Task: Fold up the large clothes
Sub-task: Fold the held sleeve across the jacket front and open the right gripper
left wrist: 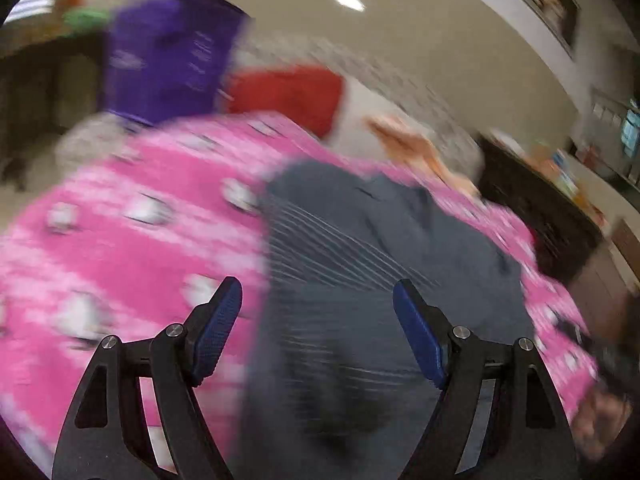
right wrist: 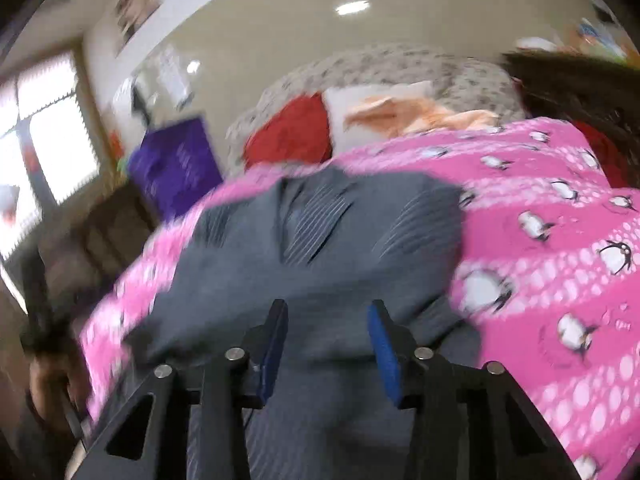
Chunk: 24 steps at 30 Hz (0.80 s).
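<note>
Pink penguin blanket (right wrist: 560,208), grey pinstriped garment (right wrist: 320,248) spread on it, both grippers (left wrist: 318,300) (right wrist: 328,316) agape

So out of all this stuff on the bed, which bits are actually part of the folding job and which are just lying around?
Part of the job:
- grey pinstriped jacket, spread on the bed
- left gripper, open above it
- right gripper, open above it

Just lying about:
- pink penguin blanket underneath
- red cushion
- white pillow
- peach cloth
- purple bag
</note>
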Tool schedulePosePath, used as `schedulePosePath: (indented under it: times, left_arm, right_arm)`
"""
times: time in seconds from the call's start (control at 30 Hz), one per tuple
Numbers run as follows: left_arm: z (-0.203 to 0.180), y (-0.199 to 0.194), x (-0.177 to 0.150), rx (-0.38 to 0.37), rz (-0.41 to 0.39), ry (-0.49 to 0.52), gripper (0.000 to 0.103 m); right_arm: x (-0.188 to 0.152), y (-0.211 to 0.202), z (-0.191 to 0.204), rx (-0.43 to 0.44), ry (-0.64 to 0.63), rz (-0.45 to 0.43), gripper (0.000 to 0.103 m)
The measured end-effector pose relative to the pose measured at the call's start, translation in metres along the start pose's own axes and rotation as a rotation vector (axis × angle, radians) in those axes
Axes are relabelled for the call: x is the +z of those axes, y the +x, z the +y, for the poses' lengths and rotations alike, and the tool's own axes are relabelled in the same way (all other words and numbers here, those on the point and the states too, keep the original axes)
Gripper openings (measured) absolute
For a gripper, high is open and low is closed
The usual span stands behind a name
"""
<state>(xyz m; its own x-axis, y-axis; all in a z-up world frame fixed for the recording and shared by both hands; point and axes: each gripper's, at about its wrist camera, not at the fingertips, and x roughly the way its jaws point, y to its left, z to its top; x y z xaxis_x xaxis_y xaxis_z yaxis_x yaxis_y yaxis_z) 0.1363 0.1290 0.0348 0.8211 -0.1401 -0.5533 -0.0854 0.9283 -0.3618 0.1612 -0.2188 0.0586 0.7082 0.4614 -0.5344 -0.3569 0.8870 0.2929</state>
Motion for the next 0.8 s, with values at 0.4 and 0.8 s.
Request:
schedulePosePath:
  times: [0.4,0.8]
  left_arm:
    - [-0.018,0.065,-0.037,-0.012,0.155,0.016,0.064]
    - [-0.012,0.062,-0.041,-0.040,0.139,-0.015,0.064]
  right_arm:
    - [-0.011,0.029,-0.078,-0.046,-0.065,0.243,0.022]
    - [0.051,0.123,-0.099,-0.282,-0.081,0.213,0.029]
